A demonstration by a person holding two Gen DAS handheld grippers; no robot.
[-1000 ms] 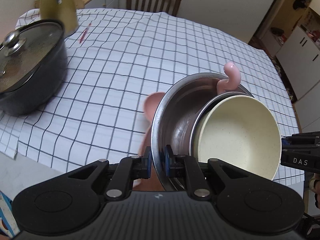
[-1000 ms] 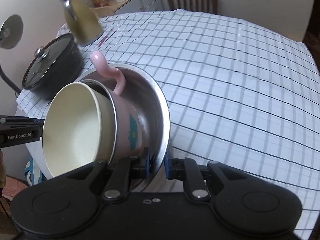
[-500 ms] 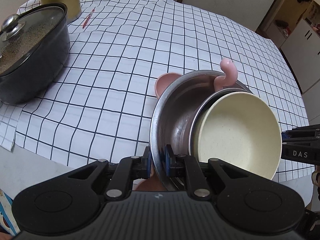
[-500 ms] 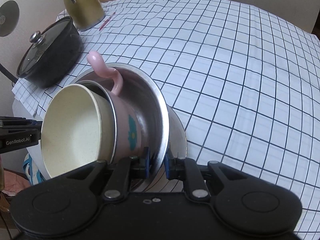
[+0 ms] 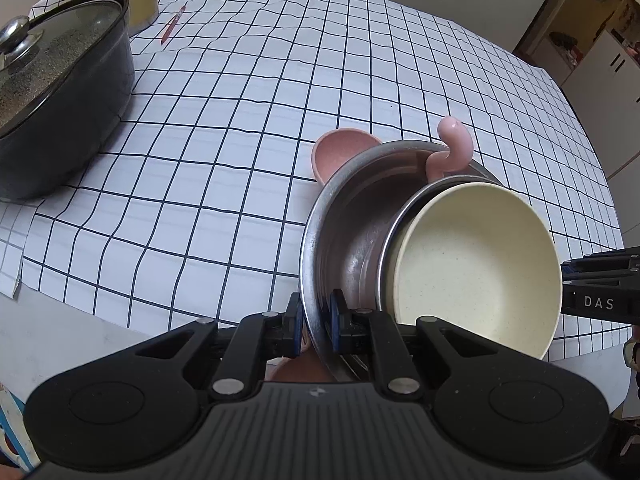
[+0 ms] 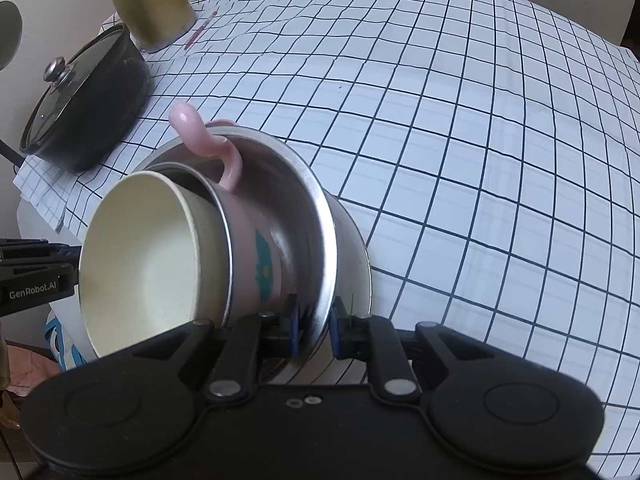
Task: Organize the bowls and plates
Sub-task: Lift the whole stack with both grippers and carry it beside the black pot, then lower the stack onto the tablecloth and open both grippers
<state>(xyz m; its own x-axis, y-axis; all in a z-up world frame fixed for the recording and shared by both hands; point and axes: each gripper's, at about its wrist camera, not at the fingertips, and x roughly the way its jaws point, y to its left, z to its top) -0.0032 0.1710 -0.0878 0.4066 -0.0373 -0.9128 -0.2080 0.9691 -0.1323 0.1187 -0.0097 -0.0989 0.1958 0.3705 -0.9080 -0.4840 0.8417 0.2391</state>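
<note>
Clamping steel bowl (image 5: 344, 216) rim: both hand-held grippers | nearby: black pot (image 5: 60, 92), kettle (image 6: 150, 0)

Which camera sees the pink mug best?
The right wrist view: the pink mug shows its side, teal flower and curly handle inside the steel bowl. The left wrist view shows only its handle behind the cream bowl.

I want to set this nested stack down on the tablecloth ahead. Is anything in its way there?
Partly. A pink dish sits on the checked tablecloth just behind the steel bowl that both the left hand-held gripper and the right hand-held gripper clamp by the rim. The cloth farther ahead looks bare; the black pot stands well left.
</note>
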